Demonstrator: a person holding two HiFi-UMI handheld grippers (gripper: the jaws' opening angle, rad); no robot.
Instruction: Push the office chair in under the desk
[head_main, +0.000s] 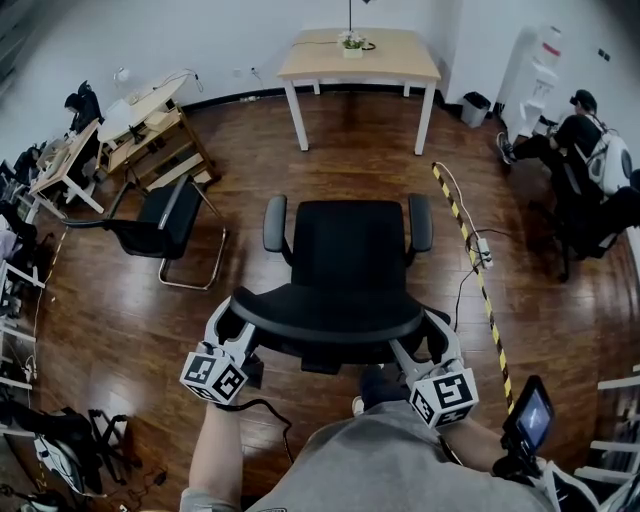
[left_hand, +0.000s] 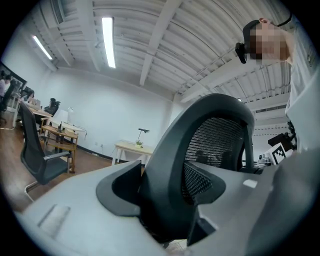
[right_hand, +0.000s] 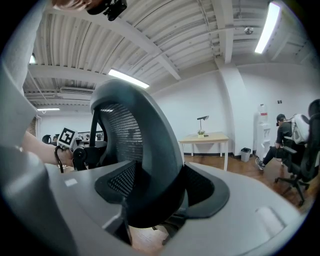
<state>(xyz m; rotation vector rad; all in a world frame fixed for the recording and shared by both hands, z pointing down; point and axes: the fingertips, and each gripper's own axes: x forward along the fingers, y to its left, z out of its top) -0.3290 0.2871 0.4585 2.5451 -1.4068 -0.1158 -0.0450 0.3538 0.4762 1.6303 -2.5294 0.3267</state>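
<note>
The black office chair (head_main: 347, 250) stands in the middle of the wooden floor, its seat facing the light wooden desk (head_main: 360, 55) by the far wall. Both grippers hold the curved top rim of the backrest (head_main: 330, 318). My left gripper (head_main: 238, 320) clamps the rim's left end and my right gripper (head_main: 430, 330) its right end. The left gripper view shows the rim (left_hand: 200, 145) filling the gap between the pads of the left gripper (left_hand: 165, 195). The right gripper view shows the same for the right gripper (right_hand: 157, 192) and the rim (right_hand: 145, 150). A wide stretch of floor separates the chair from the desk.
A black cantilever chair (head_main: 160, 225) stands to the left, with wooden tables (head_main: 130, 130) behind it. A yellow-black striped strip (head_main: 470, 260) and a power strip (head_main: 483, 252) lie on the floor to the right. A person (head_main: 585, 150) sits at far right near a water dispenser (head_main: 530, 70) and a bin (head_main: 476, 108).
</note>
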